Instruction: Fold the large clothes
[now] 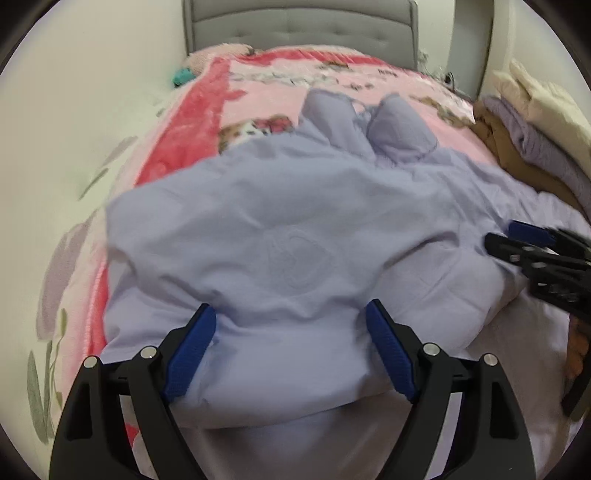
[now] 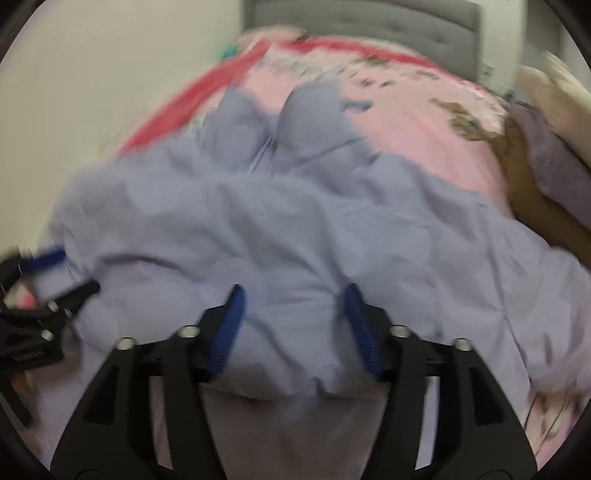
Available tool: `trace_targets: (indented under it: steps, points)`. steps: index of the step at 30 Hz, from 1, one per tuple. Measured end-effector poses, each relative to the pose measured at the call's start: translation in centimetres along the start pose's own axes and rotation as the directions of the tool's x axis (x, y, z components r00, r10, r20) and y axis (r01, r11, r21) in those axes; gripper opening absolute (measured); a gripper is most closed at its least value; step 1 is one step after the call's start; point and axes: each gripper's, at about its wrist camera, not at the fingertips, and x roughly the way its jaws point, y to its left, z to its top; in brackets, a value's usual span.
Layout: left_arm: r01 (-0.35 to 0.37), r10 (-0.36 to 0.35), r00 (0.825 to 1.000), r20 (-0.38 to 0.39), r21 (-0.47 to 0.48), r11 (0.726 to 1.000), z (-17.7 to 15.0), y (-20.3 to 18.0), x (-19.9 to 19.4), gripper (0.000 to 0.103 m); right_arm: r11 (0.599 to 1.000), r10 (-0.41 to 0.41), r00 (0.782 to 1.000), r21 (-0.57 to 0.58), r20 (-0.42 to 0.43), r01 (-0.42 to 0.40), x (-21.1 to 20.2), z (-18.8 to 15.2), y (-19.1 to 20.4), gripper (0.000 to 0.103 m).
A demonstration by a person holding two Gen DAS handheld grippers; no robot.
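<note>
Left gripper (image 1: 290, 325) was nearest, jaws spread wide over the near hem of the lavender garment (image 1: 295, 229), pads not pressing. Right gripper (image 2: 291, 314) at 3 o'clock from it, jaws part open with a fabric bunch between, no clear pinch. Garment lay rumpled across the pink blanket (image 1: 266, 92), hood end at 12 o'clock toward the grey headboard (image 1: 299, 26); folded pile (image 1: 535, 122) at 2 o'clock. Judged: hem just laid down. Best next: smooth the bulge flat, square both near corners, then regrip evenly.
</note>
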Motion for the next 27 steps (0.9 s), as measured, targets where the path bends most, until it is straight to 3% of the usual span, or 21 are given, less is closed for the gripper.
trace_targets:
  steps: [2,4,8,10,12,13,14,17,18,19,20,22,23,25,27]
  points:
    - [0.007,-0.006,0.999,0.050,-0.023,1.000,0.1,-0.6,-1.2,0.082,0.992,0.013,0.999,0.126,0.044,-0.018,-1.9,-0.4,-2.5,0.062]
    - [0.021,-0.018,0.995,0.095,-0.033,0.999,0.4,-1.5,-1.9,0.084,0.963,-0.025,0.997,0.268,0.079,0.003,-4.4,-1.3,-6.1,0.063]
    - [0.056,-0.058,0.986,0.158,0.015,0.998,1.0,-4.8,-2.1,0.086,0.881,-0.180,0.979,0.458,0.094,0.118,-8.5,-3.4,-12.8,0.064]
    - [0.085,-0.089,0.990,0.112,0.042,0.996,1.3,-6.8,-1.0,0.086,0.793,-0.300,0.952,0.573,0.065,0.210,-11.0,-5.4,-17.4,0.066]
    - [0.100,-0.105,0.992,0.066,0.065,0.993,1.3,-8.6,0.1,0.087,0.696,-0.374,0.926,0.675,0.050,0.245,-12.8,-7.1,-21.5,0.071]
    - [0.092,-0.097,0.994,0.051,0.087,0.992,1.4,-9.6,0.5,0.089,0.623,-0.423,0.905,0.741,0.050,0.251,-14.1,-8.4,-24.1,0.071]
    - [0.069,-0.074,0.996,0.048,0.105,0.992,1.4,-10.2,0.8,0.091,0.596,-0.436,0.899,0.764,0.048,0.248,-14.6,-9.0,-25.3,0.071]
    - [0.055,-0.061,0.997,0.039,0.126,0.990,1.5,-11.0,1.3,0.093,0.473,-0.417,0.908,0.862,0.036,0.182,-15.4,-11.6,-30.8,0.071]
    - [0.058,-0.062,0.998,0.032,0.120,0.991,1.6,-10.9,1.5,0.094,0.395,-0.401,0.915,0.909,0.044,0.129,-15.4,-13.0,-32.9,0.071]
    - [0.063,-0.066,0.998,0.024,0.115,0.991,1.7,-10.7,1.7,0.094,0.361,-0.394,0.917,0.927,0.055,0.099,-15.4,-13.6,-33.7,0.071]
    - [0.069,-0.072,0.997,0.020,0.111,0.991,1.7,-10.6,1.7,0.094,0.293,-0.395,0.915,0.955,0.078,0.045,-15.4,-15.0,-35.3,0.071]
    - [0.069,-0.072,0.997,0.020,0.112,0.991,1.6,-10.7,1.6,0.094,0.200,-0.406,0.910,0.980,0.085,-0.002,-15.5,-16.5,-37.2,0.070]
    - [0.064,-0.067,0.998,0.020,0.116,0.991,1.6,-10.7,1.6,0.094,0.127,-0.415,0.902,0.989,0.117,-0.070,-15.7,-18.0,-38.2,0.070]
    - [0.054,-0.057,0.998,0.020,0.122,0.991,1.5,-10.9,1.7,0.094,0.030,-0.434,0.890,0.990,0.138,-0.139,-15.8,-19.9,-39.5,0.065]
    - [0.042,-0.044,0.999,0.015,0.128,0.991,1.5,-11.1,1.8,0.094,0.004,-0.459,0.882,0.993,0.108,-0.119,-15.9,-20.6,-40.7,0.056]
